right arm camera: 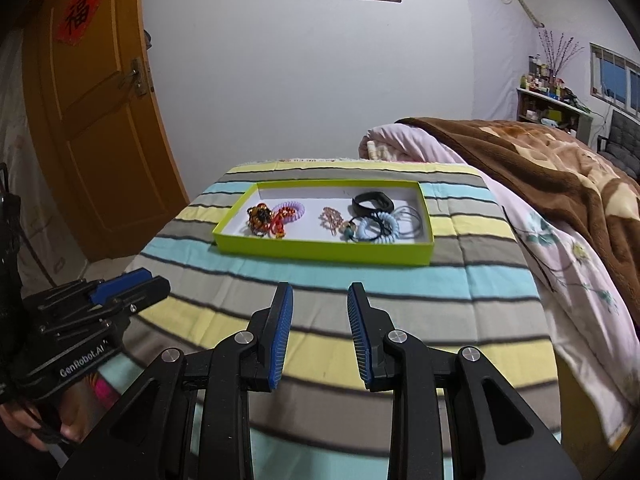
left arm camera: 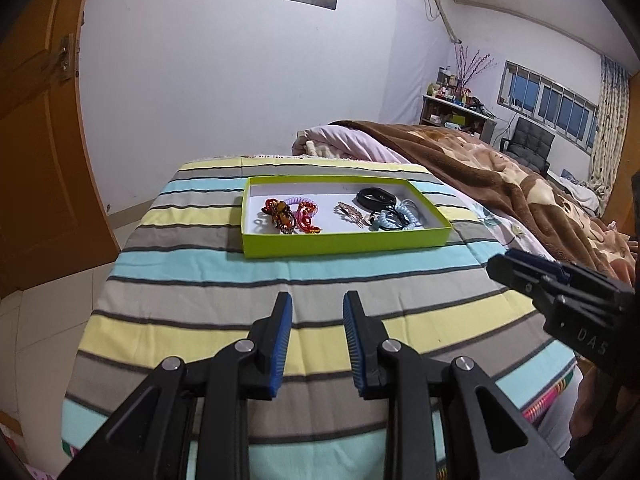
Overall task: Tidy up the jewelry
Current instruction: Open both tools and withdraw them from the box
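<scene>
Both grippers are held over the near end of the striped bed cover (left arm camera: pixel 200 280), left gripper (left arm camera: pixel 317 300) and right gripper (right arm camera: pixel 320 292) each seen with jaws parted and nothing between the blue pads. Well ahead, a lime-green tray (left arm camera: pixel 344 240) is set flat on the cover, with the jewelry inside: a red-orange beaded piece (left arm camera: pixel 280 216) and purple coil tie (left arm camera: pixel 304 202) grouped at its left, a pink hair clip (left arm camera: pixel 350 212) mid-tray, a black band (left arm camera: pixel 376 197) and pale blue coil tie (left arm camera: pixel 400 218) at its right. A brown blanket (left arm camera: pixel 500 168) is piled beyond, to the right.
</scene>
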Motion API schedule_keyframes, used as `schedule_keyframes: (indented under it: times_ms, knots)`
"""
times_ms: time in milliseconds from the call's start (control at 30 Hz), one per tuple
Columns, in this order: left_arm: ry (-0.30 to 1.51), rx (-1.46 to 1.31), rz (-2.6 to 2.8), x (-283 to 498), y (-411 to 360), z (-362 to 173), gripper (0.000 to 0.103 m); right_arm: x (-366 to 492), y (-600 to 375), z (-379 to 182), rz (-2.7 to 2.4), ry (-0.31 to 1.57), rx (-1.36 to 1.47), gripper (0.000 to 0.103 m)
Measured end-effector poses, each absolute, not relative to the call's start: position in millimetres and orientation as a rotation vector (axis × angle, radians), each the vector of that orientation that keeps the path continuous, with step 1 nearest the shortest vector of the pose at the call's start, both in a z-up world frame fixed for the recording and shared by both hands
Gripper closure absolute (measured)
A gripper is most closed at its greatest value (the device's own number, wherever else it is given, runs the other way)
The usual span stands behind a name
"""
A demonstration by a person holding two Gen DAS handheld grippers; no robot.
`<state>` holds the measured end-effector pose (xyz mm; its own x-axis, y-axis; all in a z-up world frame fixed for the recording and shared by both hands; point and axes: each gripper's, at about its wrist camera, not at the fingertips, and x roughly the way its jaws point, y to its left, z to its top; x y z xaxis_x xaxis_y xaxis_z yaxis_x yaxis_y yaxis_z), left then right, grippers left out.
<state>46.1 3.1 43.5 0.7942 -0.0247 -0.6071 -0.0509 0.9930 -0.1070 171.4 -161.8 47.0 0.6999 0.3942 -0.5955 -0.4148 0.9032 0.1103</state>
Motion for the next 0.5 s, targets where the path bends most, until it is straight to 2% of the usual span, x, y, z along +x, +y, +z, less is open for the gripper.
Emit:
schedule_keyframes:
  times_ms: [500]
  knots:
    - [0.653,-0.111,0.038,22.8,-5.9,39.6,0.075,143.0,-170.4,38.5,0.417,0.655,-0.077,0.074]
